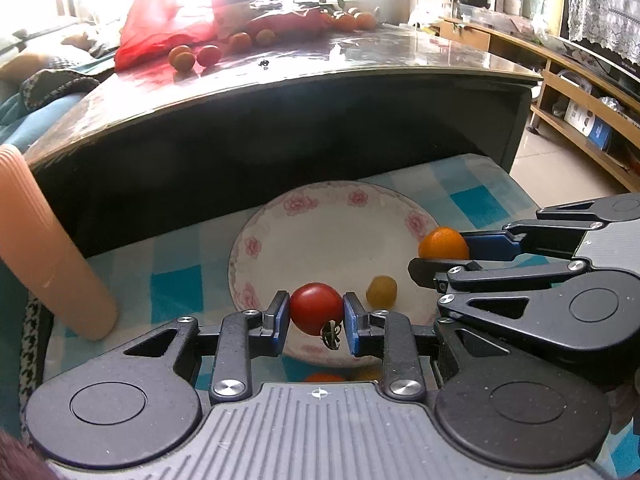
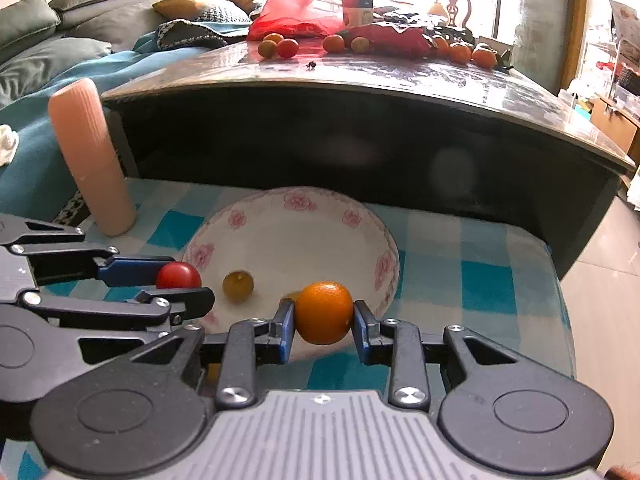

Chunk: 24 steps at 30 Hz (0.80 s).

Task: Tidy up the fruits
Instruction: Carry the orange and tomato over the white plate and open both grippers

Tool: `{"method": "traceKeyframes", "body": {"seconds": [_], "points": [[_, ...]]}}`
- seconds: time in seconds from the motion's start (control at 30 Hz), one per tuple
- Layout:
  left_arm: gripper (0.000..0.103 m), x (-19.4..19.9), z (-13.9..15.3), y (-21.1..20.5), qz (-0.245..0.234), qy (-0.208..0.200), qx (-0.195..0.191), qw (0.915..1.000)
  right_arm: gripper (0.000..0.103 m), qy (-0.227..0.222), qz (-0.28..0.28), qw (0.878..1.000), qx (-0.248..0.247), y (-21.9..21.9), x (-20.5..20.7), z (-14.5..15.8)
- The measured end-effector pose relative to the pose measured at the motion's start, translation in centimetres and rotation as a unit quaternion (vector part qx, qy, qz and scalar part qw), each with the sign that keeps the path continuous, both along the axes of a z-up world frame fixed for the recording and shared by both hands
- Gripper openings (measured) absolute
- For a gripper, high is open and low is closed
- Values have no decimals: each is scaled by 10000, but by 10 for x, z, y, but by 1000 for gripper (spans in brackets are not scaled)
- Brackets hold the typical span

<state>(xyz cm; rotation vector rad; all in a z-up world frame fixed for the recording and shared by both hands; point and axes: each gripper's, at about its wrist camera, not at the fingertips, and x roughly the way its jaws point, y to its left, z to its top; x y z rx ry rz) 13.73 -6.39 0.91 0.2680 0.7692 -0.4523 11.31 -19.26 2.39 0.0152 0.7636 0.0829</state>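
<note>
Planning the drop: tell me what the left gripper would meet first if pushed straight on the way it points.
Probably the white floral plate. The left gripper, shut on the red tomato, angles down over the plate's near side. The yellow fruit lies just to the right of that line, though depth is uncertain.

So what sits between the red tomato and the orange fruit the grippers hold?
A small yellow fruit lying in the floral plate, between red tomato and orange; both wrist views show it.
</note>
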Motion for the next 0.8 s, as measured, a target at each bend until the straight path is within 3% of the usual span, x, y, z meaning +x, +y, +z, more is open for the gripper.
{"method": "traceKeyframes", "body": {"seconds": [0.5,0.8], "points": [[36,17,-17,-4,97,114,22,9999,46,-173,-9,9998,-52,-3,25,-16],[47,22,-17,1,198,163,-71,9996,47,-270,-58,9996,21,-5,28,-18]]}}
